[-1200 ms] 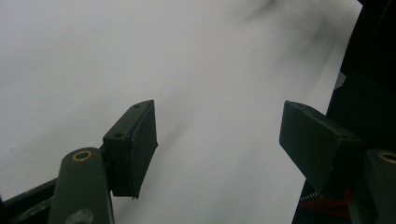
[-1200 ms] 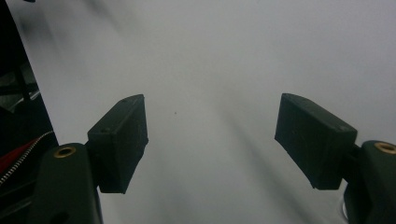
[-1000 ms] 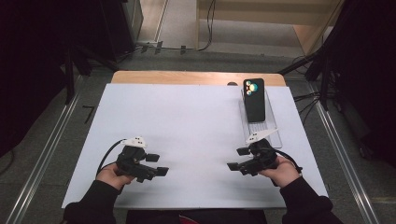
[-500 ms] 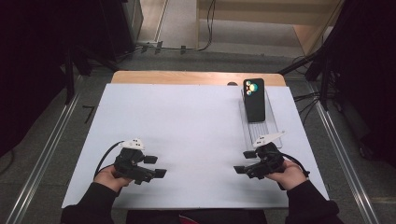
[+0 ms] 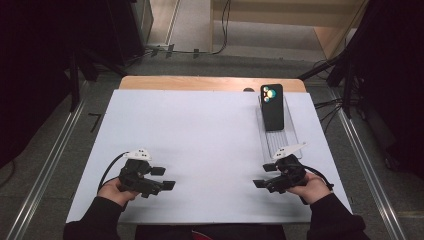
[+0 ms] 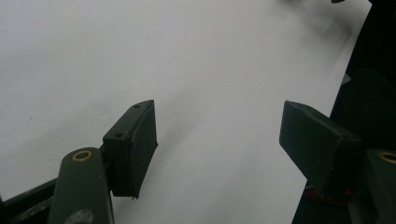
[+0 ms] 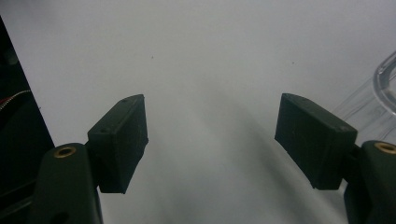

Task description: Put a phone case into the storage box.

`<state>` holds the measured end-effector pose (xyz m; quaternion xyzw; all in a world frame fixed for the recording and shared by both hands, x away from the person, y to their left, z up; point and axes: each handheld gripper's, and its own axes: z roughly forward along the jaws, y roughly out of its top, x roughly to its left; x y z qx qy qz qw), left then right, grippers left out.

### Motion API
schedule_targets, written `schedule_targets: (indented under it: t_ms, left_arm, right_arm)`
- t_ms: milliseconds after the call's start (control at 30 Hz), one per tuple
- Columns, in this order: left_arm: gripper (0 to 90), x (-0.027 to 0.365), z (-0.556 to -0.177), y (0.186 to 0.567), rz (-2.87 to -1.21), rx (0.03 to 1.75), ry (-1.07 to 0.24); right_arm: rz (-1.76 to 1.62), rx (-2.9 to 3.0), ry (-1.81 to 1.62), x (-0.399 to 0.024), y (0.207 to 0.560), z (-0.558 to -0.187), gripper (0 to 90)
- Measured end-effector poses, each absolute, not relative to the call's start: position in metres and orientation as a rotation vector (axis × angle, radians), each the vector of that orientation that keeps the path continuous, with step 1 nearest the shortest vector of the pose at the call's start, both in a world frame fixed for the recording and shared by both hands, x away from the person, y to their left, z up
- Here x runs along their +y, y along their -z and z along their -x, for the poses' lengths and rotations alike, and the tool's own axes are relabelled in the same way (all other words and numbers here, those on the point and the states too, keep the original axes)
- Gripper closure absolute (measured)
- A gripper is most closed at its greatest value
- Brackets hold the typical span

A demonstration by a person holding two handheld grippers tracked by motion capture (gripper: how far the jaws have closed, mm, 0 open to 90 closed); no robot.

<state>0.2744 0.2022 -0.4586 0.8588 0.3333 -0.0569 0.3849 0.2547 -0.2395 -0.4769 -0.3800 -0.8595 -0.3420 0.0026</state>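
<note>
- A white sheet [image 5: 210,145] covers most of the table; a strip of light wooden tabletop [image 5: 210,83] shows at its far edge.
- The floor [image 5: 55,150] around the table is grey.
- Metal rails [image 5: 45,165] run along the floor on both sides of the table.
- Beyond the table stands light wooden furniture [image 5: 280,10], and black cables [image 5: 222,30] lie on the floor near it.
- Both sides of the room are very dark, with black stands [image 5: 80,65] at the left.
- The light falls evenly on the white sheet.

A wooden table edge [image 5: 200,82] shows beyond the white board [image 5: 200,130], with grey floor [image 5: 75,150] around.
</note>
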Motion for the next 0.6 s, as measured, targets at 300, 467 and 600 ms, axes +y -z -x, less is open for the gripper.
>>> schedule_targets:
  t_ms: [300, 467, 600]
  left_arm:
    - [27.4, 0.2013, -0.2747, 0.4593, -2.191, 0.849, 0.140]
    - [27.5, 0.2012, -0.2746, 0.4591, -2.196, 0.845, 0.138]
    - [27.4, 0.2015, -0.2748, 0.4594, -2.192, 0.850, 0.140]
  right_arm:
    - [1.173, -2.701, 1.069, -0.2395, 0.4790, -0.2562, 23.4]
    - [1.174, -2.701, 1.070, -0.2397, 0.4789, -0.2562, 23.4]
    - [1.179, -2.699, 1.067, -0.2399, 0.4788, -0.2562, 23.4]
